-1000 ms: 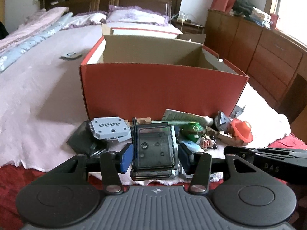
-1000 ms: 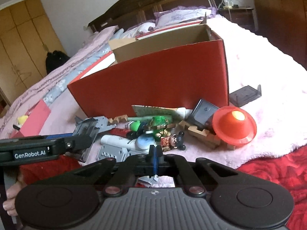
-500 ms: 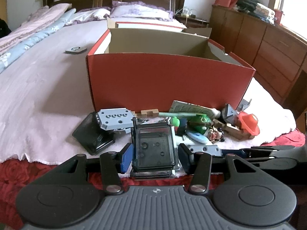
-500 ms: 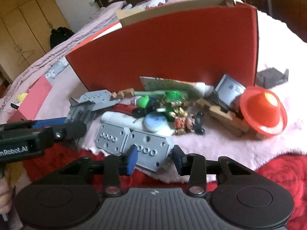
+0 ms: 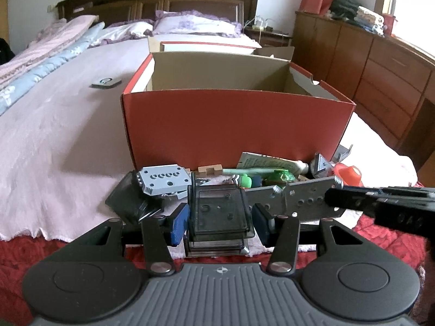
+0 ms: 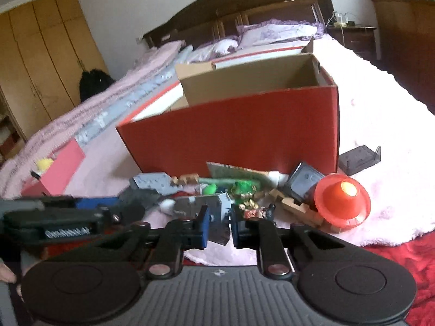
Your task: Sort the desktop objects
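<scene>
Two claws are loaded: your left claw (image 5: 219, 218) pinches a smoky plastic case (image 5: 219, 212) by its sides, your right claw (image 6: 219, 224) grips a grey drilled plate (image 5: 293, 199) near one end, both low before the red box (image 5: 236, 127). Both look rigid and light; the case seems slick. Lift clear over the box's front wall; the inside is open.

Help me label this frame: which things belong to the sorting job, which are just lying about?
Job: red box, dark plastic case in left gripper, grey plate in right gripper, orange toy hat.
Lying about: pillows, wooden dresser, wardrobe.
</scene>
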A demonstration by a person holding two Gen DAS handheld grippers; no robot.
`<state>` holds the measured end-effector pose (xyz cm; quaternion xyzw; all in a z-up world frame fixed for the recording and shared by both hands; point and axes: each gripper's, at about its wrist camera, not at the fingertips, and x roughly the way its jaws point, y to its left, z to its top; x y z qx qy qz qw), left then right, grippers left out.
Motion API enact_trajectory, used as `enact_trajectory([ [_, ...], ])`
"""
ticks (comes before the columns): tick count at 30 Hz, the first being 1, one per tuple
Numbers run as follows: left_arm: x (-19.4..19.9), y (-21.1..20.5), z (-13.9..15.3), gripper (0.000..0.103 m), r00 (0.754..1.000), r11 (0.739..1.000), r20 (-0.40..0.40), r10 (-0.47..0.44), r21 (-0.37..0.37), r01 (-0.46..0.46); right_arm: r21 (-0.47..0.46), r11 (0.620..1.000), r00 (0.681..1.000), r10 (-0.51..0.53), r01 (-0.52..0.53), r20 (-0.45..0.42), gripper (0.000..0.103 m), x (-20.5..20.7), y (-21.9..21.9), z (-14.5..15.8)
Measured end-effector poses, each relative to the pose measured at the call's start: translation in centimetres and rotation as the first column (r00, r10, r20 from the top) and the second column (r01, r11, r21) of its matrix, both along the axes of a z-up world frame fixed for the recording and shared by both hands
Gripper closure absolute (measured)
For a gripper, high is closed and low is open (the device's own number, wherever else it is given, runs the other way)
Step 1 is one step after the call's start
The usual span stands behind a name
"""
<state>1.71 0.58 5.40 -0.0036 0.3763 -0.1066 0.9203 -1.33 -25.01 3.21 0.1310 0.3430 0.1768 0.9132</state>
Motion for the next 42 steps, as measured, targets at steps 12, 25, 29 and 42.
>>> enact_trajectory([
  [12,1.0,-0.4,-2.6,0.045,0.993,0.999,-0.120,-0.004,0.052,0.010,-0.030,0.999,0.999,0.022,-0.021,0.046,0.089,0.0,0.2,1.8],
  [25,0.7,-0.1,-3.2,0.046,0.992,0.997,-0.122,-0.022,0.071,0.030,-0.179,0.984,1.000,-0.016,0.013,-0.016,0.095,0.3,1.8,-1.3],
  [29,-0.3,1.8,-3.1,0.046,0.994,0.997,-0.101,0.031,0.075,-0.024,-0.250,0.968,0.997,-0.053,0.040,-0.048,0.088,0.3,0.9,-2.1],
  [42,-1.2,5.9,-3.3,0.048,0.985,0.991,-0.109,0.131,0.039,-0.128,-0.298,0.863,0.908,0.419,-0.409,-0.033,0.059,-0.8,11.4,-2.6],
])
